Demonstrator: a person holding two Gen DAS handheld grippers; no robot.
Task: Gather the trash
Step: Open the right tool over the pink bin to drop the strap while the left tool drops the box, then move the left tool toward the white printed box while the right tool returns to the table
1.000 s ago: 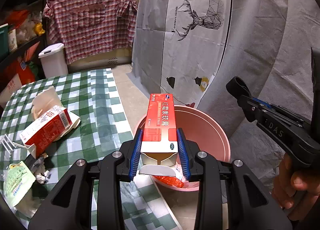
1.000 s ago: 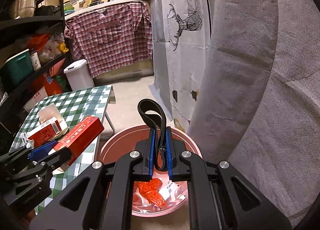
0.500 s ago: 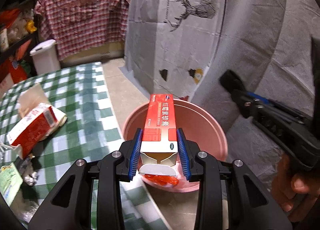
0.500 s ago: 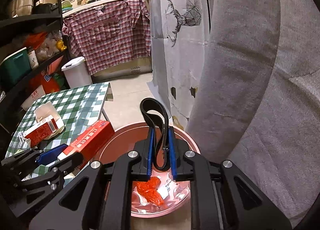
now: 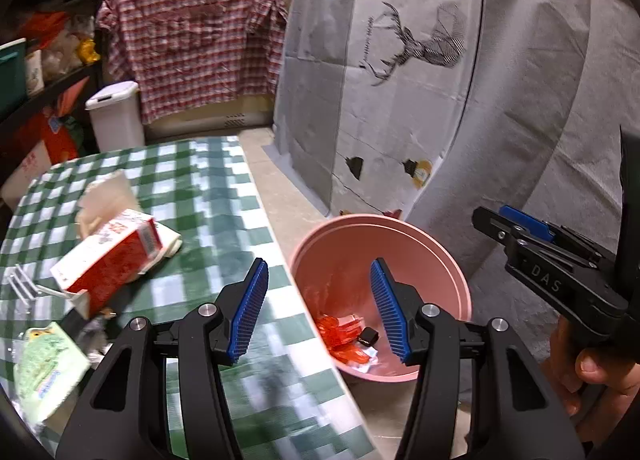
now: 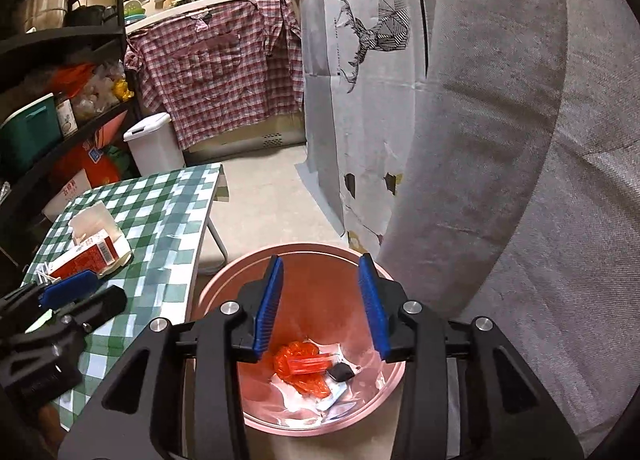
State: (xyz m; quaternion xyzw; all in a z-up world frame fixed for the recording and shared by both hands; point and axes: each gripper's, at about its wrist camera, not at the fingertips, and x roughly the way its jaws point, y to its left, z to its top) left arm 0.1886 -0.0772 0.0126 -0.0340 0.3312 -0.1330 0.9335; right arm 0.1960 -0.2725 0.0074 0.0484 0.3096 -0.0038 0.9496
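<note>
- Sitting in the bottom of the pink bin [image 6: 224,292], the collected trash [image 6: 308,372] is a red crumpled wrapper, white scraps and a small dark piece.
- Right gripper [image 6: 324,304] hangs directly over the bin, jaws opening with nothing between them; the trash lies below and just beyond its tips.
- Left gripper [image 5: 320,308] is opening too, empty, straddling the table edge and the bin's near-left rim.
- More to fetch: red-and-white carton [image 5: 108,260] and green packet [image 5: 44,372] lie left on the checked table [image 5: 208,196].
- Best approach, probably: open fully, clear the rim, then swing left for the carton.
</note>
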